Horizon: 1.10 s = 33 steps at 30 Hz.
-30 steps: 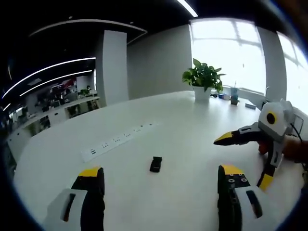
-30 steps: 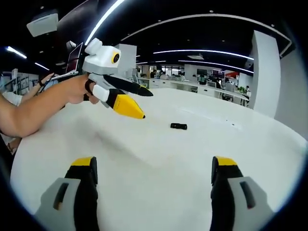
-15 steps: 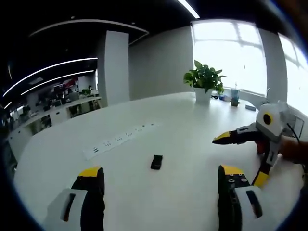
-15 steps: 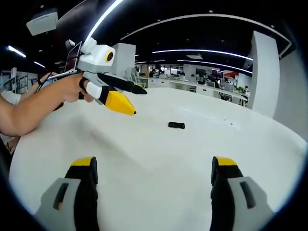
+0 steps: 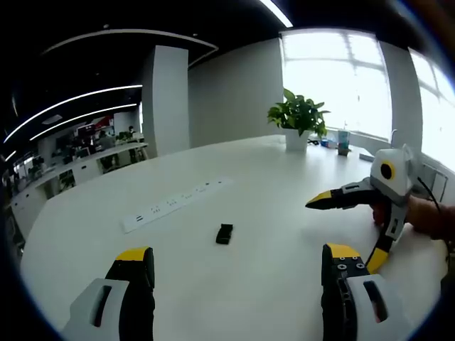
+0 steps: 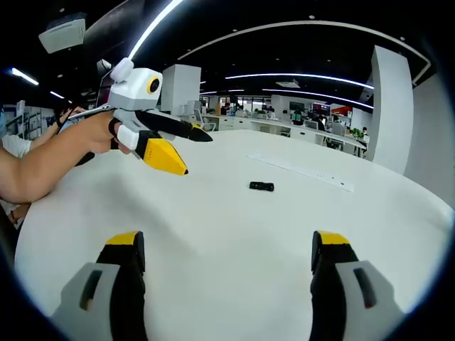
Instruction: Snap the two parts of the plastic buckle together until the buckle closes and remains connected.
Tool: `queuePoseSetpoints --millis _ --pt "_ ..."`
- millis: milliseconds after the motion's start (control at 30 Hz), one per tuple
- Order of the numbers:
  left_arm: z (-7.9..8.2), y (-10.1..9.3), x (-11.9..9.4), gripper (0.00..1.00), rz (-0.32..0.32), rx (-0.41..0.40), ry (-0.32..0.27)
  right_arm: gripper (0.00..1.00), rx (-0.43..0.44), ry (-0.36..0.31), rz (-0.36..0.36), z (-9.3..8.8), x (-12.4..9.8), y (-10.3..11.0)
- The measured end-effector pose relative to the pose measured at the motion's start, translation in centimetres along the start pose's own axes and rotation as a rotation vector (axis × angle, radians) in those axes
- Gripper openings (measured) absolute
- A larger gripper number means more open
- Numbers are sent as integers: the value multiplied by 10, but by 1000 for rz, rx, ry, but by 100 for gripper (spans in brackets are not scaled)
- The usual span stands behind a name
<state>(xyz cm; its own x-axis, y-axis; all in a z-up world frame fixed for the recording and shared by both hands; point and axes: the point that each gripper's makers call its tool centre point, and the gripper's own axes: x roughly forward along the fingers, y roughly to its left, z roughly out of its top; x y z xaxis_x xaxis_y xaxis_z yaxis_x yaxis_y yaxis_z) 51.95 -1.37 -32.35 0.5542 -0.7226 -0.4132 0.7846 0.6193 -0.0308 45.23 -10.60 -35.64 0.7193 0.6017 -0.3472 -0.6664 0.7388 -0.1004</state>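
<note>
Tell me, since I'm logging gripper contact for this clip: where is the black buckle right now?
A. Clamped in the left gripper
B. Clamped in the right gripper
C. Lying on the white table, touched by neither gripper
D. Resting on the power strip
C: the buckle lies alone on the white table, apart from the power strip, while the left gripper and right gripper are both open and empty.

**Big open office, bright window side**

I'm over a wide white table (image 5: pixel 242 284) with a power strip (image 5: pixel 174 204) set in it. Potted plant (image 5: pixel 298 117) sits by the sunny windows (image 5: pixel 338 78). White column (image 5: pixel 165 99), dark ceiling with long light strips (image 6: pixel 306 25), desks way back.
</note>
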Motion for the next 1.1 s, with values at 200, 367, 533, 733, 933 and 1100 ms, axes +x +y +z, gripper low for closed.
queuePoseSetpoints --millis 200,367,533,733,933,1100 --pt "2 -4 -4 99 1 5 -4 98 -1 0 5 0 -2 2" --pt "-1 -6 -8 99 2 6 -3 97 -2 2 2 0 -4 3" --pt "-4 -7 -12 99 4 0 -2 97 -4 5 2 0 -3 3" --pt "-6 -8 -16 99 7 9 0 97 -4 5 -2 0 -2 0" --pt "-8 -11 -23 99 6 5 -2 97 -6 9 -5 -1 -2 -2" --pt "-7 -16 -32 99 9 5 -14 96 -9 11 -5 -1 -2 -1"
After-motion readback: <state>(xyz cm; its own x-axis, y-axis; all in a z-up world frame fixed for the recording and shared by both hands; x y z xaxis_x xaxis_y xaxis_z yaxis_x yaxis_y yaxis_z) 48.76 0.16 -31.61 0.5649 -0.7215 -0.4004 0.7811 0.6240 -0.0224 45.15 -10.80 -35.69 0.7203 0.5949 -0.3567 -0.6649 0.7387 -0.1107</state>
